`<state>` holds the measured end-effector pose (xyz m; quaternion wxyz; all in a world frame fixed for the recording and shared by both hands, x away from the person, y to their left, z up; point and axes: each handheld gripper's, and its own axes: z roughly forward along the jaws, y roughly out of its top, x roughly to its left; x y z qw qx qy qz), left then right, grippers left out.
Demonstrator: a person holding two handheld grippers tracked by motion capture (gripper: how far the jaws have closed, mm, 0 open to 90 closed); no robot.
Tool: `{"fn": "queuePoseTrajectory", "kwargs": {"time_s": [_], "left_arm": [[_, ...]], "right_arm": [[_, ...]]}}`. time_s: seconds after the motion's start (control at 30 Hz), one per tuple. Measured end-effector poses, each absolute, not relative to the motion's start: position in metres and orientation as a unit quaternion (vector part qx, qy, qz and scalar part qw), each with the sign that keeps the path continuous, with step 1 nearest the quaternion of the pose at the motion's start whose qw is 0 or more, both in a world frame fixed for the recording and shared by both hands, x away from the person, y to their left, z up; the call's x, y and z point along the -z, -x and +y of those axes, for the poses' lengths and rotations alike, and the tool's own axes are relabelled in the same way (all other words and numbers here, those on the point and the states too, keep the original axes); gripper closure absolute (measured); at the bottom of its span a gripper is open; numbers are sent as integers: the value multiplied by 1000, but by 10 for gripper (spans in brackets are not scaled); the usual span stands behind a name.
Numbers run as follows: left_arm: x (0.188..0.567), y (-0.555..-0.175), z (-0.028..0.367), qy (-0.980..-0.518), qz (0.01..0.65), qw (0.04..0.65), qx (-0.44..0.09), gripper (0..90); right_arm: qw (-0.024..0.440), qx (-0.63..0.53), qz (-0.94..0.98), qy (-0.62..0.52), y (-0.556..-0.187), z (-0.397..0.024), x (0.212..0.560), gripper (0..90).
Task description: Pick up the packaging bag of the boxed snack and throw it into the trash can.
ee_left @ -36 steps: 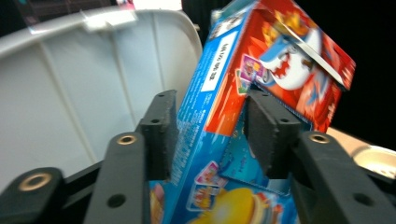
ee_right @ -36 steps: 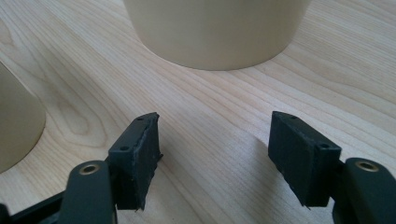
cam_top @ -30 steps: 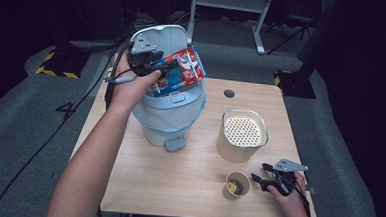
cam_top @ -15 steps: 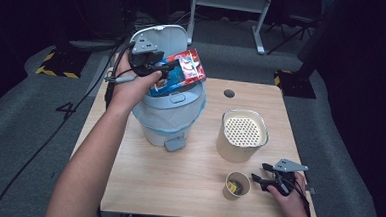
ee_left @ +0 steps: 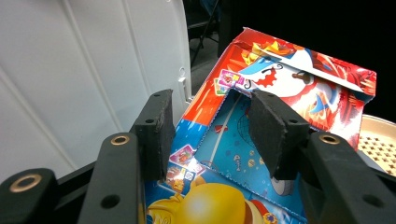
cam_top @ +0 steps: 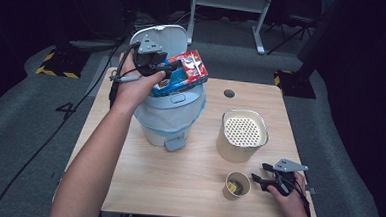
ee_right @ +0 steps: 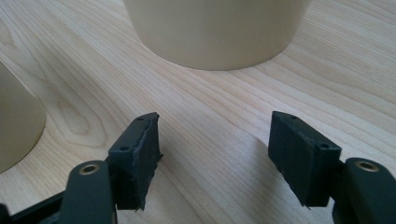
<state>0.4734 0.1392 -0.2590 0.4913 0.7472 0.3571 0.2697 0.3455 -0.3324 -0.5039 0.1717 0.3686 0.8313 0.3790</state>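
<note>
Wooden worktop, dark room. Left tongs grasping a colourful box over the open white bin, far left. Right tongs released and empty on the near right, beside a small cup and a beige pot.

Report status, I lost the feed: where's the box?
Left gripper shut on box, above open bin. Right gripper open, on table. Nothing in the way.

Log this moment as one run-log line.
left gripper: grips colourful box above open bin | right gripper: empty, jaws apart, on table by paper cup | colourful box: not yet in bin
</note>
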Motion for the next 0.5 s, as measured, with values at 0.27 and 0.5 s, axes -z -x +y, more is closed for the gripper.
{"fn": "queuePoseTrajectory", "kwargs": {"time_s": [0.27, 0.5], "left_arm": [[251, -462, 156, -731, 355, 515, -272, 514], [251, -456, 175, -733, 368, 487, -301, 553]], "right_arm": [[172, -379, 831, -369, -345, -332, 504, 337], [172, -379, 831, -369, -345, -332, 504, 337]]}}
